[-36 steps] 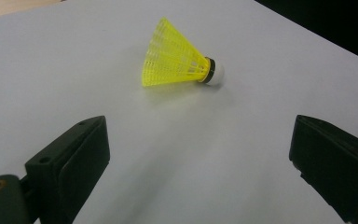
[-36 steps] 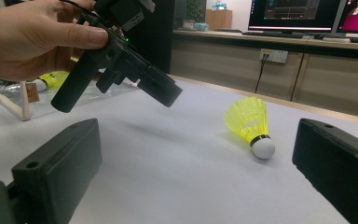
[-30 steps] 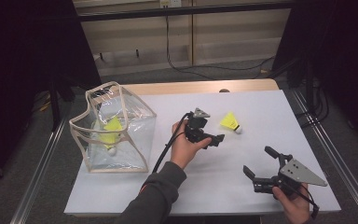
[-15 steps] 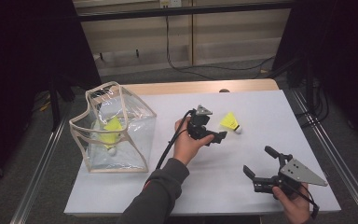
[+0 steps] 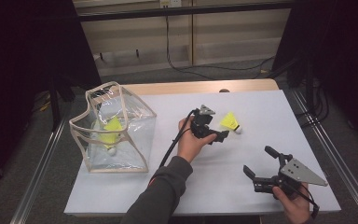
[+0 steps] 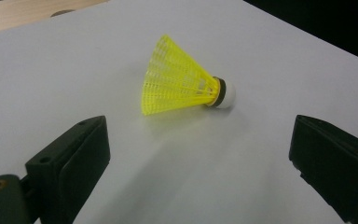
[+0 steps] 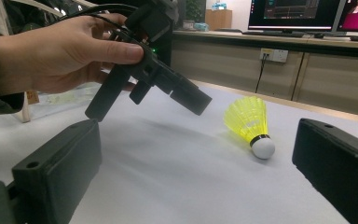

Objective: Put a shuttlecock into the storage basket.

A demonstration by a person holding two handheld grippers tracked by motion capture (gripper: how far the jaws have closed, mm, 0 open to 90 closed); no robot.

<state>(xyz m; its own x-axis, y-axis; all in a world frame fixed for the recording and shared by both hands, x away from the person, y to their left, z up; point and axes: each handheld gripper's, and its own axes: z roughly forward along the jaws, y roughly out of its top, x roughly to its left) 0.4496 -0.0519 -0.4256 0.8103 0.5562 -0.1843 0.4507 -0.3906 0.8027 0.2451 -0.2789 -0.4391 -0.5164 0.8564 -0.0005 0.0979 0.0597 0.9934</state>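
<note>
With your left tongs (image 5: 216, 136) wide open and empty just short of the yellow plastic shuttlecock (image 5: 230, 122) lying on its side on the white bench (image 5: 261, 107), straddle the skirt before closing; right tongs (image 5: 260, 166) idle open.

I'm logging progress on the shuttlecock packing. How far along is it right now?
Done: one yellow shuttlecock already lies inside the clear bag. In hand: the left gripper, jaws open, hovers just short of the second shuttlecock, which lies on its side on the white table, not yet gripped. Left: grasp it and carry it to the bag. The right gripper rests open, apart.
</note>
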